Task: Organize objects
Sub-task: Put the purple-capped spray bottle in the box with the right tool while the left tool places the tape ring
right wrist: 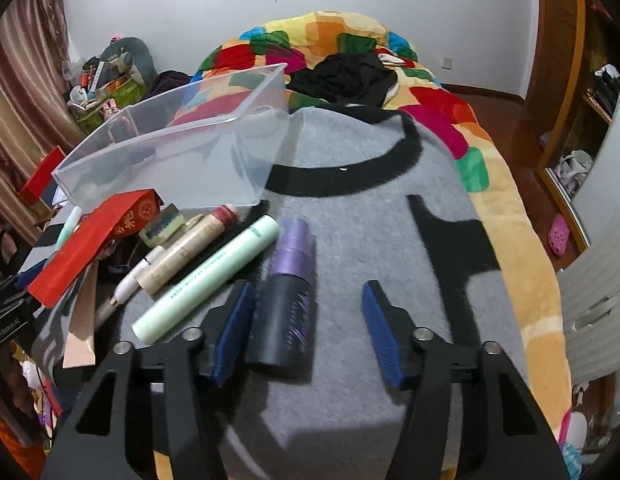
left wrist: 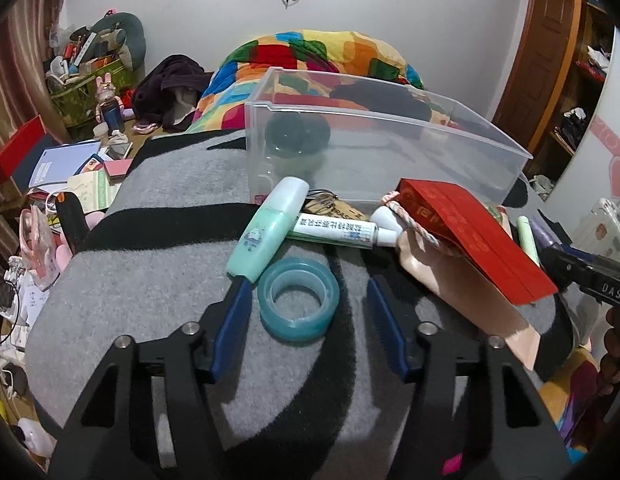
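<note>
both tongs released: left gripper (left wrist: 306,286) straddles one tape roll (left wrist: 298,298), right gripper (right wrist: 308,292) one purple bottle (right wrist: 288,292), bare blanket (right wrist: 390,220) rightward.

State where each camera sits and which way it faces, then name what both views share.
Left wrist: on the left hand-held gripper, looking down past its fingers at the tape roll; right hand-held gripper at the frame's right edge.
Right wrist: on the right hand-held gripper, facing the purple bottle.
Shared: clear bin, red box.
</note>
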